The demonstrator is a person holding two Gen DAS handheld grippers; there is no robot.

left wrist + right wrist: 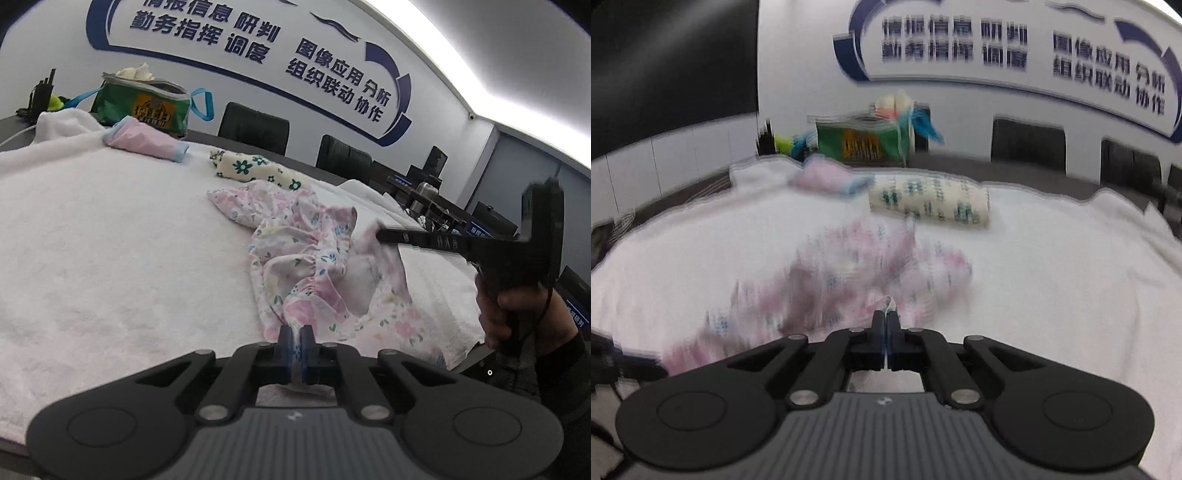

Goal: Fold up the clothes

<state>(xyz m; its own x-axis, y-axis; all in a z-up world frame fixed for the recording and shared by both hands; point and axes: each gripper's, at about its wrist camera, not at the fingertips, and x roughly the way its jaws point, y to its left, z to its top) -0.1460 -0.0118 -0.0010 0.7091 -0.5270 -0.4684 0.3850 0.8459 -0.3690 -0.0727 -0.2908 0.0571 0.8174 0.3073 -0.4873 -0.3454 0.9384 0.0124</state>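
A crumpled pink floral garment [303, 258] lies on the white towel [92, 240] that covers the table. My left gripper [295, 332] is shut on the garment's near edge, with cloth pinched between the blue pads. From the right, my right gripper [382, 233] reaches in, held by a hand [502, 314], and its tip grips another edge of the same garment. The right wrist view is blurred; there the right gripper [885, 317] is shut on a thin fold of the floral garment [849, 273], which spreads ahead of it and to the left.
A folded pink piece with blue trim [144, 142] and a folded cream piece with green flowers [255, 168] rest at the far side of the towel. Behind them stand a green bag [144, 107] and black chairs [255, 127] along the wall.
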